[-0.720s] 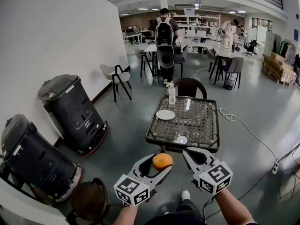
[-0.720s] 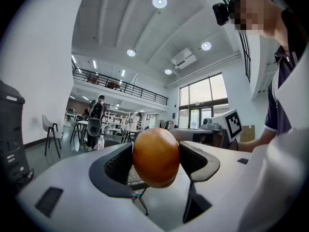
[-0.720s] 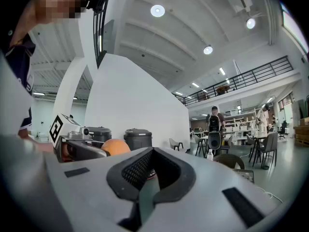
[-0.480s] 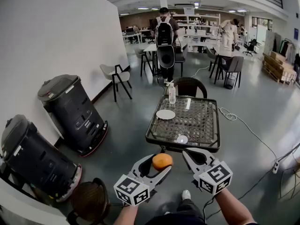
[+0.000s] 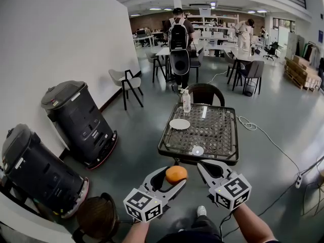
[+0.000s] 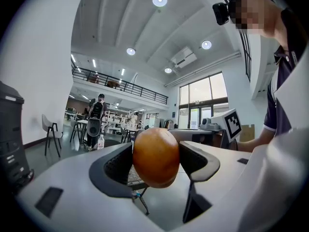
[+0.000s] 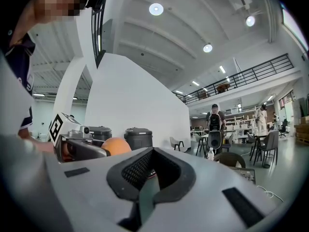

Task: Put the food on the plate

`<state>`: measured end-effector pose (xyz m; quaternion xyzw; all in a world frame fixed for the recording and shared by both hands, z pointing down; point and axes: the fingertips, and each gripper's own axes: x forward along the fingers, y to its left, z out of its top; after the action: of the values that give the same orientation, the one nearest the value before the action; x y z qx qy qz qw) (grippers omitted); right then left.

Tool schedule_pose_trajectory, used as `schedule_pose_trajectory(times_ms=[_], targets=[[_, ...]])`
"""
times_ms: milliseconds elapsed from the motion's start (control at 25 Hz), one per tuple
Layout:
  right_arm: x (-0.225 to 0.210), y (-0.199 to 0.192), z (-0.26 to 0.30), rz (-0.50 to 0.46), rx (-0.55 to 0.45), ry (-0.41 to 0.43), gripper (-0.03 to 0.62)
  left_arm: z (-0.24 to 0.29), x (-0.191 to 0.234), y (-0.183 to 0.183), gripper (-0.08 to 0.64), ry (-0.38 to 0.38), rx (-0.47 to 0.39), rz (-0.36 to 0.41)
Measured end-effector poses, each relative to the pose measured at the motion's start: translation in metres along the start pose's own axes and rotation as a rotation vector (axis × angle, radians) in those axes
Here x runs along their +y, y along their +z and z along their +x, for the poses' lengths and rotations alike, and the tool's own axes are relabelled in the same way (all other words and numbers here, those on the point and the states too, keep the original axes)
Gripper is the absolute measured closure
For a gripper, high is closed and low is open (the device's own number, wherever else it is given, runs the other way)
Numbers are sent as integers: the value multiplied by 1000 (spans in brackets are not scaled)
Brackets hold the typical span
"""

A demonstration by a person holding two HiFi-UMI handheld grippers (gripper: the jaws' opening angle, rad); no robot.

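Item 1. Orange: pinched between the spread jaws of the left gripper, held in the air short of the table's near edge, not on the table.

Item 2. Right gripper: jaws pressed together at the tips, nothing between them; held just beside the left gripper.

Item 3. Table: dark raised rim, mesh-patterned top.

Item 4. Plate: white, round, by the table's left edge, toward the far half; its face shows plain white.

Item 5. Bottle: clear, upright, at the far left corner; its contents cannot be made out.

Item 6. Small round pale object: at the middle of the near edge; too small to identify.

Item 7. Pale strip: near the far edge; kind unclear.

Item 8. Chair: dark, beyond the far edge, its lower part hidden by the table.
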<state>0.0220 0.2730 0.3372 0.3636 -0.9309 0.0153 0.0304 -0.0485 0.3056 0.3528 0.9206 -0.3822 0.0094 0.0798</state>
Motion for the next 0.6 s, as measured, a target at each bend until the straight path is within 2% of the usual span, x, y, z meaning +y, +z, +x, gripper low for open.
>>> schedule_pose_trajectory(times_ms=[600], targets=[[-36, -3, 23, 27, 5, 11, 589, 33, 26, 2, 252, 20, 17, -11]])
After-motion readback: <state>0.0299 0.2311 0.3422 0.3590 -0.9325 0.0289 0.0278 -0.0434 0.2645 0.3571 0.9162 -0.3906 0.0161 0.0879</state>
